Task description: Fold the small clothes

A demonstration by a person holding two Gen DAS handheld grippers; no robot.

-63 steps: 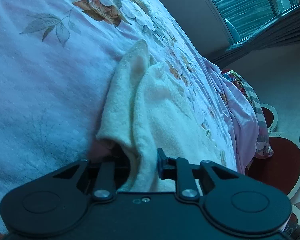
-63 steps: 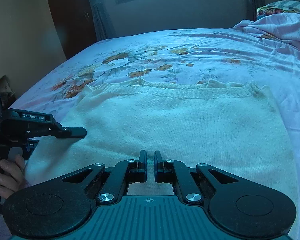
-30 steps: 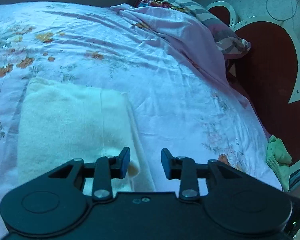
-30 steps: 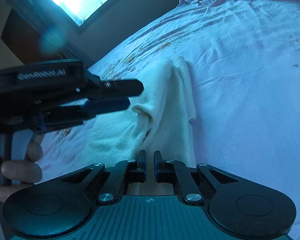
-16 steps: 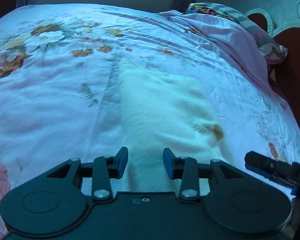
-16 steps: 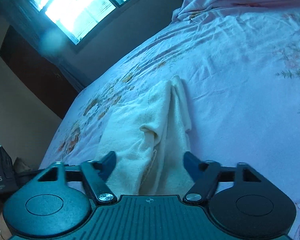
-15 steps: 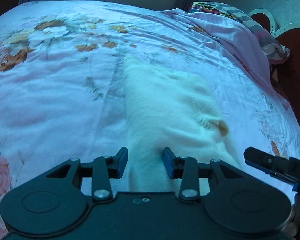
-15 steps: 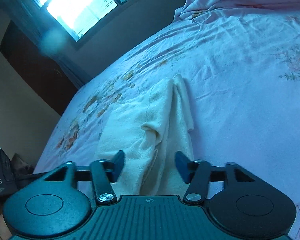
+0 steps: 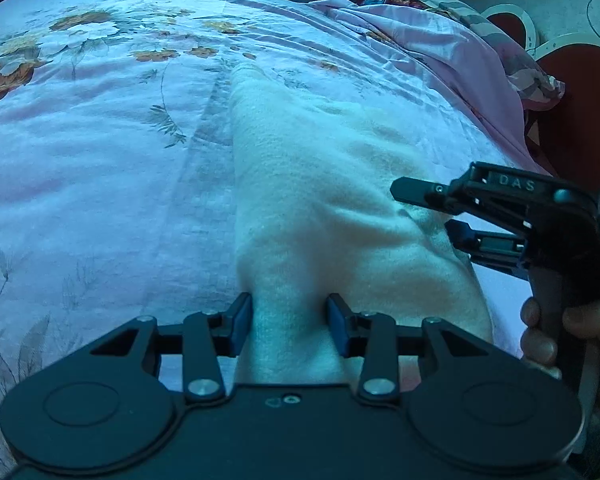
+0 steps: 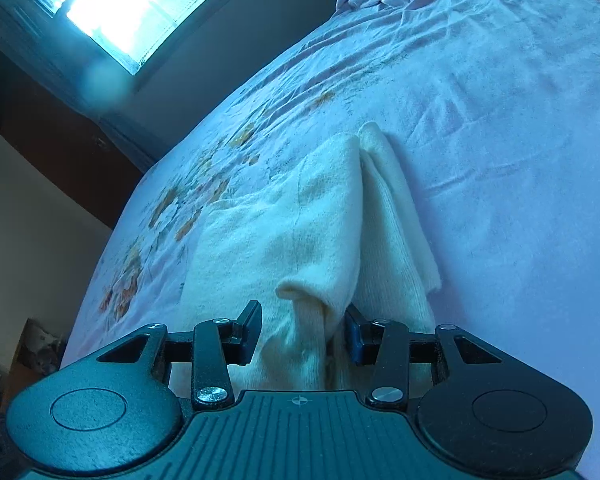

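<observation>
Both pairs of fingers stand parted with cream knit between them but not pinched: the left gripper straddles the near end of the folded garment with a gap at each pad, and the right gripper frames a loose flap of the same cloth, its pads clear of it. Neither holds anything. The garment lies on the floral bedsheet, folded into a long narrow strip running away from both grippers. Judging from the task, the step in hand is taking the near edge for another fold; to do it well each gripper should catch all the layers at its own corner, close firmly, and lift evenly so the strip doubles over without skewing. Only the left wrist view shows the right gripper from outside, its fingers poised over the strip's right edge, with a hand on the handle. Only the right wrist view shows the raised, curled flap and the open crease along the top layer.
</observation>
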